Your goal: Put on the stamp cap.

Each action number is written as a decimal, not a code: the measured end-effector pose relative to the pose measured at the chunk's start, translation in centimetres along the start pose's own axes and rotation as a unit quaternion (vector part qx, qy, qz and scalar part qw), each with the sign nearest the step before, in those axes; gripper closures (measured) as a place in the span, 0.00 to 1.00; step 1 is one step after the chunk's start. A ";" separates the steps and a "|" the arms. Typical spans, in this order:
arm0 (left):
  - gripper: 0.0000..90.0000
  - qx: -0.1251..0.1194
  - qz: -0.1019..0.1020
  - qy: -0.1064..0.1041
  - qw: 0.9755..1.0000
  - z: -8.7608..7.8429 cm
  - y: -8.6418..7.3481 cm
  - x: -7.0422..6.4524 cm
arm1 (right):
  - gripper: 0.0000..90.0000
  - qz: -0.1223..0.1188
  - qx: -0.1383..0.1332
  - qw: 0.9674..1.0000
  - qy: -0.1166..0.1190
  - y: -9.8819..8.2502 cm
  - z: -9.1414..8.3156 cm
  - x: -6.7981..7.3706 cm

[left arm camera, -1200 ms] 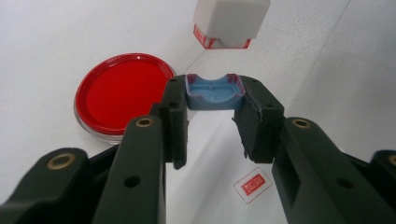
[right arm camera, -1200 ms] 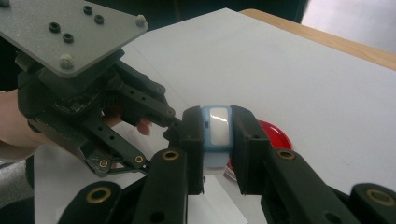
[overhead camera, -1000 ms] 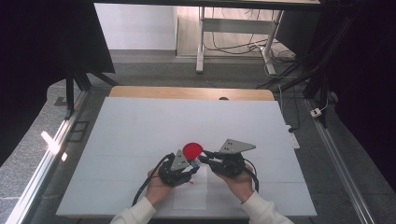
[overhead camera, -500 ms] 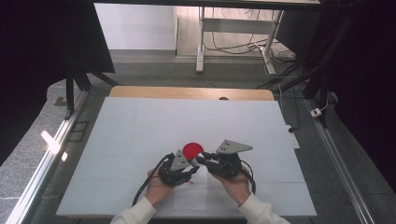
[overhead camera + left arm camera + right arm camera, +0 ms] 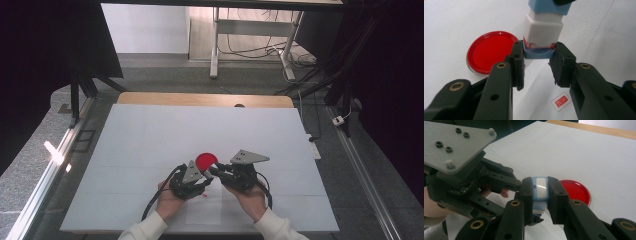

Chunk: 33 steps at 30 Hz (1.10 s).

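- A round red ink pad (image 5: 489,52) lies open on the white table (image 5: 150,130), just beside the work; a small red stamped mark (image 5: 560,101) shows on the sheet below.
- The left gripper (image 5: 537,61) pinches the stamp (image 5: 542,32) at its blue base.
- The right gripper (image 5: 540,192) pinches its blue top; the stamp is held off the table between the two.

- On the white paper sheet (image 5: 544,100), in the left gripper view, lies a small red stamp print (image 5: 561,101): a red rectangular frame with a solid red block inside that bears pale characters. They are too small and blurred to read.
- In the high view the same mark is a tiny red spot on the paper; nothing legible.
- No other text, brand, number or sign can be read.
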<state>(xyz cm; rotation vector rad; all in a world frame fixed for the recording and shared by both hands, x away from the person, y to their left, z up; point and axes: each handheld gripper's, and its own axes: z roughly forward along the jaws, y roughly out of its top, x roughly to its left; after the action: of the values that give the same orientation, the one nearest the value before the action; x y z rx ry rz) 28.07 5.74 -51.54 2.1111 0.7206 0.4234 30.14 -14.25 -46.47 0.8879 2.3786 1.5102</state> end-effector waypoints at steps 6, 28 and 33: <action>0.72 -0.001 0.006 0.007 1.000 0.0 0.0 -0.1 | 0.84 0.012 0.001 1.000 -0.002 0.0 0.0 0.1; 0.72 -0.006 0.016 0.028 0.999 0.0 0.0 -0.6 | 0.84 0.033 0.006 0.999 -0.033 0.0 0.1 0.7; 0.72 -0.002 0.019 0.031 0.999 0.1 0.0 -0.6 | 0.84 0.037 0.007 0.999 -0.030 -0.1 0.3 0.7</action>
<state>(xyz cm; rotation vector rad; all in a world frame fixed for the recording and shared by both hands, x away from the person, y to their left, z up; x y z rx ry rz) 27.63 5.34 -51.61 2.1188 0.7169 0.5129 29.70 -13.61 -46.56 1.0198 2.3404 1.4719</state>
